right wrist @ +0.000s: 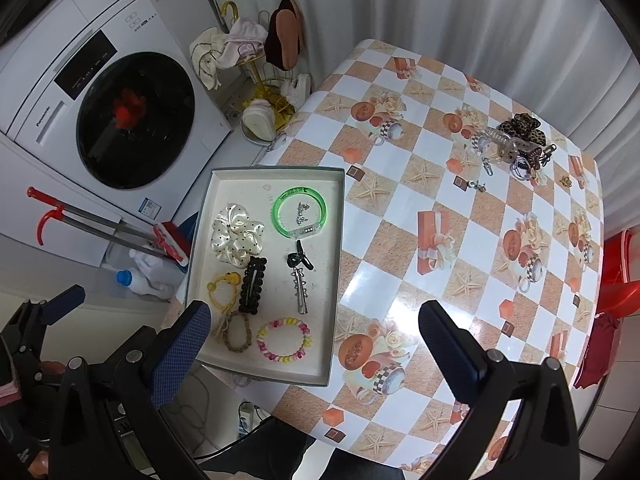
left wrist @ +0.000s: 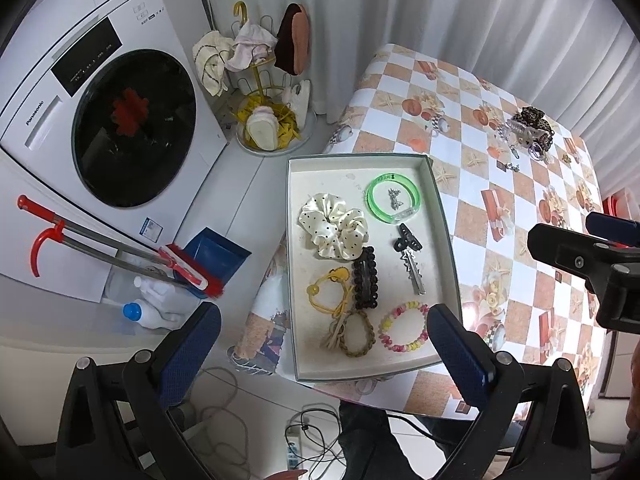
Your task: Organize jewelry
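Observation:
A shallow white tray (left wrist: 447, 236) (right wrist: 338, 240) lies at the table's left edge. In it are a cream dotted scrunchie (left wrist: 334, 226), a green bangle (left wrist: 394, 197) around small silver earrings, a black claw clip (left wrist: 365, 278), a silver clip (left wrist: 412, 264), a yellow hair tie (left wrist: 326, 292), a braided band (left wrist: 356, 334) and a pastel bead bracelet (left wrist: 404, 332). A loose pile of leopard scrunchie and clips (right wrist: 516, 142) lies at the table's far right. My left gripper (left wrist: 324, 344) is open and empty above the tray's near end. My right gripper (right wrist: 316, 344) is open and empty.
The checkered table (right wrist: 440, 240) has bare room between tray and pile. A washing machine (left wrist: 100, 120), a broom and dustpan (left wrist: 192, 264), bottles and a slipper rack (left wrist: 264, 80) stand on the floor to the left. Cables lie on the floor below. A red stool (right wrist: 620, 264) stands at the right.

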The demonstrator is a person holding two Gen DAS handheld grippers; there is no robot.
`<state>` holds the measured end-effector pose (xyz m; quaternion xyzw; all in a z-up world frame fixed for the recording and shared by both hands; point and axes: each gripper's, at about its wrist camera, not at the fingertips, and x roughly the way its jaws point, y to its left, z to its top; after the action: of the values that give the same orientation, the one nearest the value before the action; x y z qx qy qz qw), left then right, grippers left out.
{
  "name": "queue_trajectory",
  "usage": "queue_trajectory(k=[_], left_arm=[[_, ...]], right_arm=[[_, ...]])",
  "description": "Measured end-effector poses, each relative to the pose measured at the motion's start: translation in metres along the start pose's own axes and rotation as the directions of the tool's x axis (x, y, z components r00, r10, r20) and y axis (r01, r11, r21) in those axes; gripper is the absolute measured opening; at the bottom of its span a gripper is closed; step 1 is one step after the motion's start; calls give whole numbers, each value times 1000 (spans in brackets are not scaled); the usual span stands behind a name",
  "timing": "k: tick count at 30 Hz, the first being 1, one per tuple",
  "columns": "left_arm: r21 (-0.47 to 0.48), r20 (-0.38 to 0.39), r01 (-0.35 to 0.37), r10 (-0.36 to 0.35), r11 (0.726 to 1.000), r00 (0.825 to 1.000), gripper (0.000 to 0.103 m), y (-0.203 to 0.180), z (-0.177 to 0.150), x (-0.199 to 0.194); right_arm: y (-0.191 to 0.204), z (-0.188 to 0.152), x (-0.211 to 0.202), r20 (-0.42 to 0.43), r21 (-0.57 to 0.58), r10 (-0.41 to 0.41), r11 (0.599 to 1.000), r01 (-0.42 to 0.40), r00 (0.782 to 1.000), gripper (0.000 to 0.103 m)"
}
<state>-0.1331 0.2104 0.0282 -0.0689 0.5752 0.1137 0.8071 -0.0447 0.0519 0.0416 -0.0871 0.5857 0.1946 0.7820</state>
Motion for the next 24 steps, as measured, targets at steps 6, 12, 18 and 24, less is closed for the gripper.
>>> queue_trajectory(k=[6,12,18,24], left_arm=[[-3,-4,-1,1,1000,1000,103,-1,0,0],[0,-5,-1,1,1000,1000,103,0,1,0],[2,-9,-3,3,1000,1000,103,2,0,2],[2,-10,-4,4,1000,1000,103,1,0,2]], right_arm=[[0,1,0,-1,-1,0,1000,0,1000,103],[0,1,1,-2,0,0,1000,0,1000,103],[1,1,1,-3,0,-1,1000,1,1000,103],[1,1,2,-4,2,-1,1000,1,1000,103]])
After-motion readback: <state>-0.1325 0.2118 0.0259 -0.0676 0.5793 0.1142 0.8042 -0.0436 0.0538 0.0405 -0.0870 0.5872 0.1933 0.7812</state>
